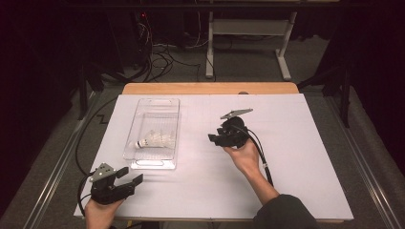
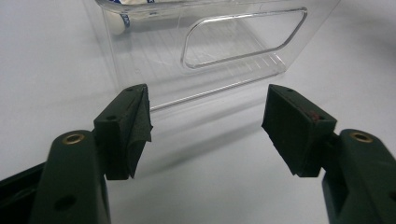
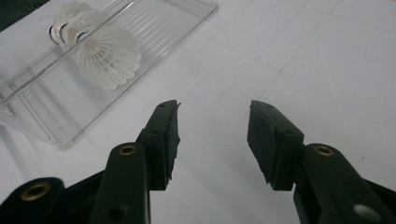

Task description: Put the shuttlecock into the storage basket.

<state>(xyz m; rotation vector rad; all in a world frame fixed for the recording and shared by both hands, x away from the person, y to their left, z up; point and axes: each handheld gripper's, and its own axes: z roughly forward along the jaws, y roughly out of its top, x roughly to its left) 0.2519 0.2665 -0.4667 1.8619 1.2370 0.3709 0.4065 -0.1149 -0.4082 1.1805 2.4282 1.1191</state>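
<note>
The shuttlecocks (image 1: 155,140) lie nested together in the near half of the clear plastic tray (image 1: 154,102), cork ends toward its left wall, so the walls keep them from rolling off across the white table (image 1: 296,143). The right gripper (image 1: 213,138) hangs just off the tray's right side, jaws parted with nothing between them; from its own camera the shuttlecocks (image 3: 95,46) sit ahead and to the left, beyond the tray wall, which suggests it is lined up to reach in or has let go there. The left gripper (image 1: 131,175) rests low on the table, jaws spread and empty, facing the tray's near end wall with its handle cutout (image 2: 243,37), likely placed to steady the tray.
</note>
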